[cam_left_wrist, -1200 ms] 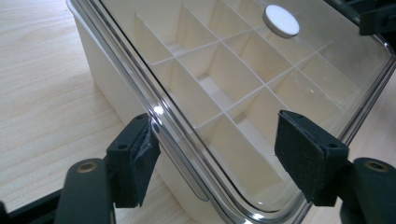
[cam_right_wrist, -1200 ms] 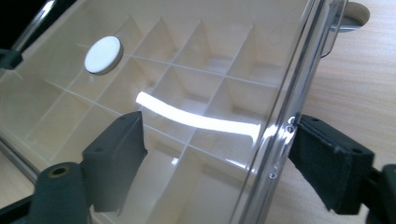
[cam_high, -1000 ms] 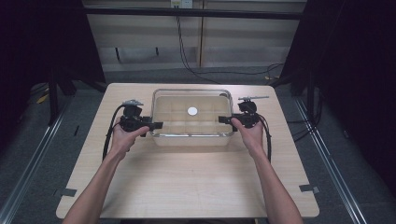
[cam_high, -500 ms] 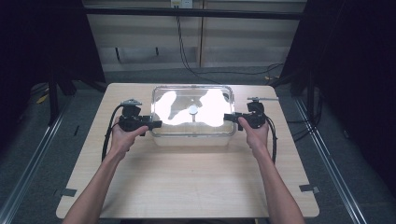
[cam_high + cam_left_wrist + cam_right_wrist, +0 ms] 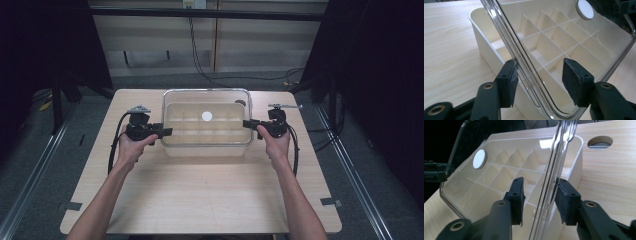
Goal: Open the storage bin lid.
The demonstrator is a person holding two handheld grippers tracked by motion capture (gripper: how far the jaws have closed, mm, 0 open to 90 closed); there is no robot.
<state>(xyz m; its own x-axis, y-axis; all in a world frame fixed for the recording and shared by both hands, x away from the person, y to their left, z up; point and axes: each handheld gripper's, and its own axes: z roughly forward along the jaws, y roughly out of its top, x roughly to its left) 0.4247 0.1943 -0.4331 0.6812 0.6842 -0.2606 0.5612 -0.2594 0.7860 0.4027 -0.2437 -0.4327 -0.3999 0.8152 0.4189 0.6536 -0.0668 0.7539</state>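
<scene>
Left claw [image 5: 537, 82]: jaws parted astride clear lid's [image 5: 207, 100] edge; right claw [image 5: 539, 202]: likewise parted, opposite edge; lid raised, tilted above divided cream box [image 5: 206, 145] on desk [image 5: 210, 195]; presumably two-sided support for balance.

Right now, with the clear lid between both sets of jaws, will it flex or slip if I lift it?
The clear lid looks rigid, so probably little flex. Its glossy surface could slide in the pads, especially as both grippers look open around its edge. Thin plastic suggests it is light; the white knob adds little.
</scene>
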